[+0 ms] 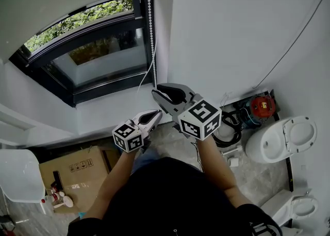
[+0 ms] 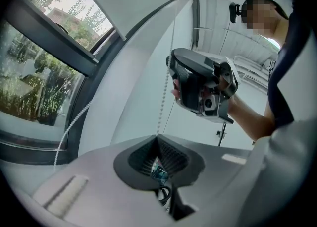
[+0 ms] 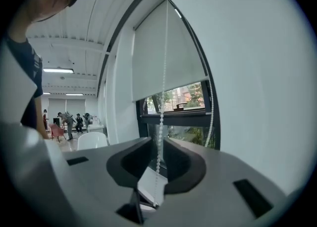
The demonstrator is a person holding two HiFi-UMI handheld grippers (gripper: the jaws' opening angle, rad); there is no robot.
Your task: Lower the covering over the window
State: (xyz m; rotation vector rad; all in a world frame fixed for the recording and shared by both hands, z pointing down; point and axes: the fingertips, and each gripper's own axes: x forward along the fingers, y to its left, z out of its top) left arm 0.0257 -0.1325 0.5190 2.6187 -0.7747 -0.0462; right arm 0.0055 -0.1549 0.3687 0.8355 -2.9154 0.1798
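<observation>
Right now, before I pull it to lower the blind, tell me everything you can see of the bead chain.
The chain is a loop of small white plastic-looking beads, hanging at the right edge of the window. One strand runs through the right gripper, whose jaws stand apart around it, and down to the closed tips of the left gripper. Whether those pinch it is unclear. The other strand hangs slack beside it.

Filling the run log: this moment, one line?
left gripper: shut on bead chain | right gripper: open, chain between jaws | blind: partly down

Probably an open office: ceiling strip lights (image 3: 58, 70), white chair (image 3: 92, 141), cardboard box (image 1: 72, 170).
</observation>
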